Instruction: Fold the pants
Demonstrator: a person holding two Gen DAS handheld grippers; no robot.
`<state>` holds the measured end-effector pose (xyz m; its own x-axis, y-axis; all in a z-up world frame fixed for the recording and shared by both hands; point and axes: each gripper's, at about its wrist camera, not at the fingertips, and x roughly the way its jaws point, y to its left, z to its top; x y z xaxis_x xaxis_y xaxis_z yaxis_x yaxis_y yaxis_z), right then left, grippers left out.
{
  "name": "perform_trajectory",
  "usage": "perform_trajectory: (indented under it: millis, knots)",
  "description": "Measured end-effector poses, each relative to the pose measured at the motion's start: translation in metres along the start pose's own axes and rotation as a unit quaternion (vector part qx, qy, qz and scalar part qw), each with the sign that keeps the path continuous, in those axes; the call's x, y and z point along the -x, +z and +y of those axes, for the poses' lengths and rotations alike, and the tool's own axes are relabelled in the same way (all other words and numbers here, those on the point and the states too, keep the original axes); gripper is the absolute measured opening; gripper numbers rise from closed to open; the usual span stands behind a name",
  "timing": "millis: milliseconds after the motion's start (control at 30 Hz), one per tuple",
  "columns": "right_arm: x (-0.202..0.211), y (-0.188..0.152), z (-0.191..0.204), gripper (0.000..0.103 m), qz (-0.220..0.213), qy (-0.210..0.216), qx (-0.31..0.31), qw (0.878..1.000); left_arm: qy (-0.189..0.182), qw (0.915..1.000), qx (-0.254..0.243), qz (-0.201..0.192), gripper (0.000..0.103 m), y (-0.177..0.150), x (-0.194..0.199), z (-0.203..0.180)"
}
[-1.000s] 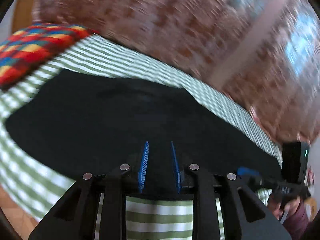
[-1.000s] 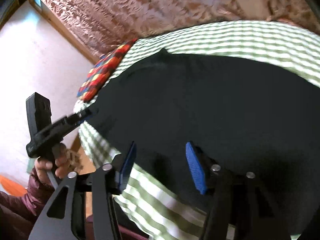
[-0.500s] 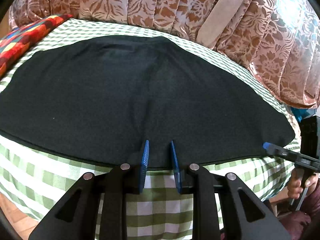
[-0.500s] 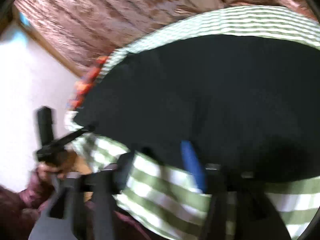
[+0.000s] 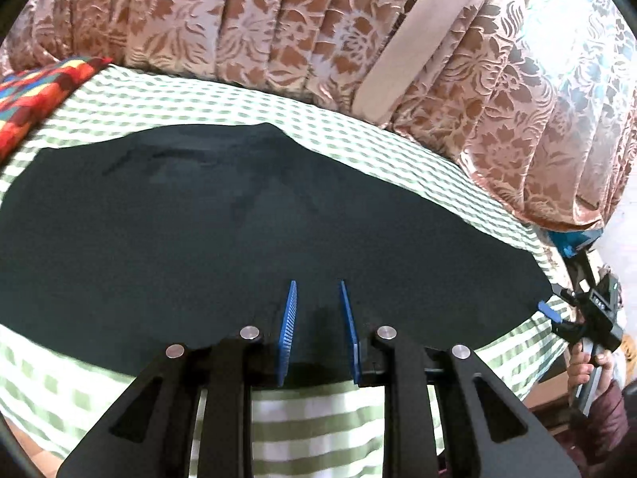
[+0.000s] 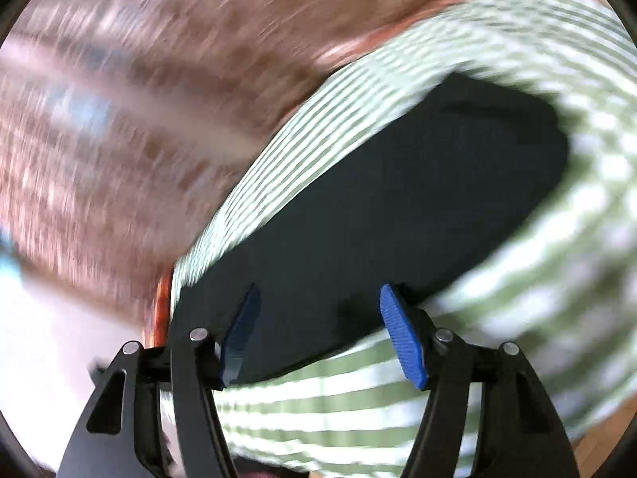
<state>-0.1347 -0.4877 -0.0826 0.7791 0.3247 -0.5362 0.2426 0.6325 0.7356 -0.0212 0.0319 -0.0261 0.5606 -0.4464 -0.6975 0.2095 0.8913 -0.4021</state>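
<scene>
The black pants (image 5: 258,239) lie spread flat on a bed with a green checked sheet (image 5: 318,418), ahead of both grippers. The left gripper (image 5: 317,326) hovers over the pants' near edge, its fingers (image 5: 287,330) slightly apart and pinching nothing. The right gripper (image 6: 318,334) has its fingers (image 6: 402,338) spread wide over the pants' end, empty. Patterned curtains (image 5: 278,20) hang beyond.
</scene>
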Motion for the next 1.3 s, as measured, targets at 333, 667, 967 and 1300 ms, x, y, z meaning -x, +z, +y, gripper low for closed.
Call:
perform_trajectory:
  millis: [333, 667, 967, 1300]
  knots:
    - [0.026, 0.021, -0.064, 0.055, -0.071, -0.067, -0.124, 0.987, 0.020, 0.9973, -0.052, 0.049, 0.021, -0.010, -0.039, -0.037]
    - [-0.014, 0.046, -0.057, 0.048, -0.066, -0.112, -0.093, 0.987, 0.067, 0.9936, -0.073, 0.054, 0.021, -0.018, -0.051, -0.045]
    - [-0.017, 0.052, -0.064, 0.049, -0.055, -0.086, -0.106, 0.989, 0.079, 0.9903, -0.105, 0.044, 0.035, -0.024, -0.055, -0.056]
    - [-0.018, 0.052, -0.060, 0.034, -0.059, -0.114, -0.095, 0.987, 0.080, 0.9903, -0.106, 0.039, 0.035, -0.024, -0.054, -0.054]
